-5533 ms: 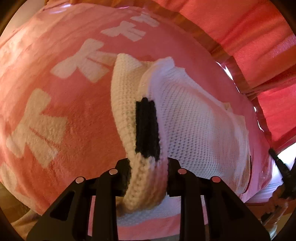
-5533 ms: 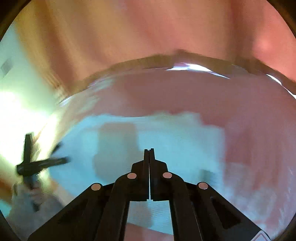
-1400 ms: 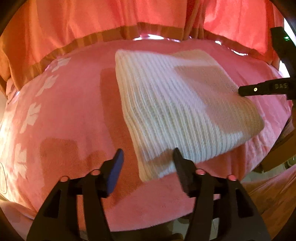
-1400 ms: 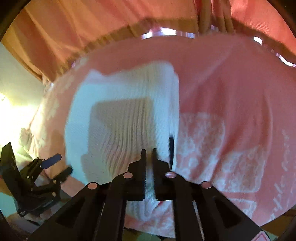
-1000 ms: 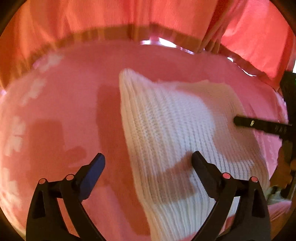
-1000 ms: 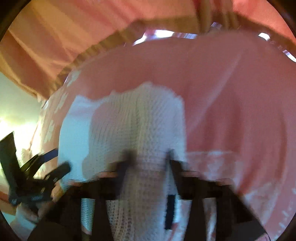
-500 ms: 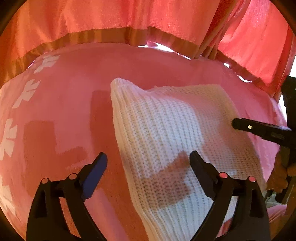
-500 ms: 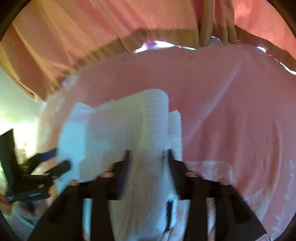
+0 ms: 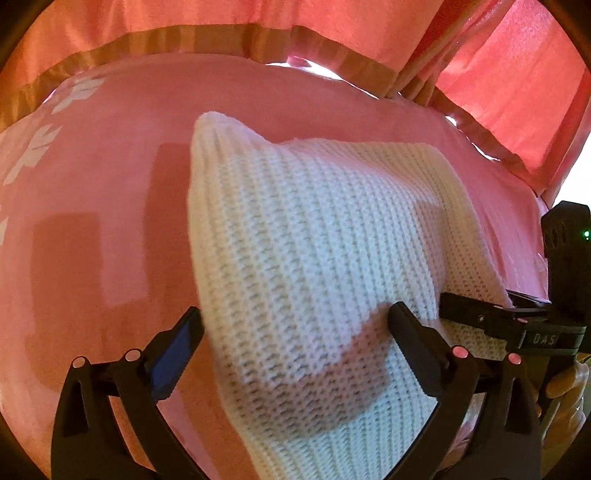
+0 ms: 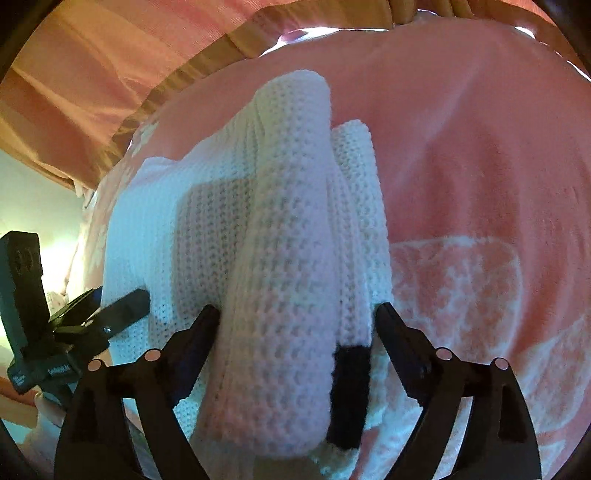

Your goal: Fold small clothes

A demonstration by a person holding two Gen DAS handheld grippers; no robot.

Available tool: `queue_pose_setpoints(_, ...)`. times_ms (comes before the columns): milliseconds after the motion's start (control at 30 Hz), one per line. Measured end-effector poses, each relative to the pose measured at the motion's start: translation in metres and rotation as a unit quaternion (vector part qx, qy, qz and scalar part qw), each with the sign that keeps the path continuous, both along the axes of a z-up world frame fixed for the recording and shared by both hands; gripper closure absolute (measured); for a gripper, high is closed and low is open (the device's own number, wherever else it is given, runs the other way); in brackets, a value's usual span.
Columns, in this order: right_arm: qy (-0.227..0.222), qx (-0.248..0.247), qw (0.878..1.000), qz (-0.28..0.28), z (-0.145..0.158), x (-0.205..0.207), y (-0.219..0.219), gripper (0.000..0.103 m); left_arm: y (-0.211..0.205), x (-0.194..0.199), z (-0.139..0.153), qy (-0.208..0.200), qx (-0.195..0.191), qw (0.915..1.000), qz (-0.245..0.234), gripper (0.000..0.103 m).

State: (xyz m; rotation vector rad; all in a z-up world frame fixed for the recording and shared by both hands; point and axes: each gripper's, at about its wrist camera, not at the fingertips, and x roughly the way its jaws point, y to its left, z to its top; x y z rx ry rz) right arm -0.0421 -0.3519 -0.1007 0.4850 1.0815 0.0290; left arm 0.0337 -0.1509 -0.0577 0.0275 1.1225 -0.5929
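A folded white knit garment (image 9: 317, 258) lies on a pink blanket (image 9: 103, 206). My left gripper (image 9: 295, 332) is open, its fingers straddling the garment's near edge. My right gripper (image 10: 297, 321) is also open, with a thick rolled fold of the white knit (image 10: 288, 258) and a black trim patch (image 10: 349, 391) bulging between its fingers. The right gripper shows at the right of the left wrist view (image 9: 495, 325); the left gripper shows at the left of the right wrist view (image 10: 92, 321).
Red-pink curtains with a tan band (image 9: 258, 33) hang behind the blanket. White leaf prints (image 9: 33, 147) mark the blanket's left part, and a white patterned patch (image 10: 461, 288) lies right of the garment. The blanket edge drops off near both grippers.
Both grippers have moved in closer onto the garment. The right edge of the knit has bunched up into a thick roll between the right gripper's fingers.
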Motion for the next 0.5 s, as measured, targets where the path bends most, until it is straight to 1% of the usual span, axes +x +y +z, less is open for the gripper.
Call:
queue_pose_setpoints(100, 0.000, 0.003, 1.000, 0.000, 0.000, 0.002, 0.000, 0.016, -0.002, -0.001, 0.000, -0.002, 0.000, 1.0000, -0.002, 0.005)
queue_pose_setpoints(200, -0.002, 0.017, 1.000, -0.002, -0.001, 0.001, -0.007, 0.016, -0.001, 0.001, 0.000, 0.003, -0.003, 1.0000, 0.000, 0.005)
queue_pose_setpoints(300, -0.003, 0.042, 0.999, -0.008, -0.002, 0.002, -0.012, 0.016, 0.002, 0.004, -0.001, 0.015, -0.019, 0.9997, 0.002, 0.005)
queue_pose_setpoints(367, -0.006, 0.067, 0.998, -0.015, -0.002, 0.002, -0.016, 0.016, 0.010, 0.010, -0.001, 0.041, -0.058, 0.9974, 0.008, 0.005)
queue_pose_setpoints(433, -0.008, 0.094, 0.995, -0.023, -0.004, 0.002, -0.023, 0.016, 0.022, 0.019, -0.004, 0.072, -0.097, 0.9924, 0.024, 0.005)
queue_pose_setpoints(500, -0.011, 0.122, 0.992, -0.030, -0.007, 0.001, -0.030, 0.016, 0.031, 0.028, -0.011, 0.099, -0.120, 0.9869, 0.042, 0.005)
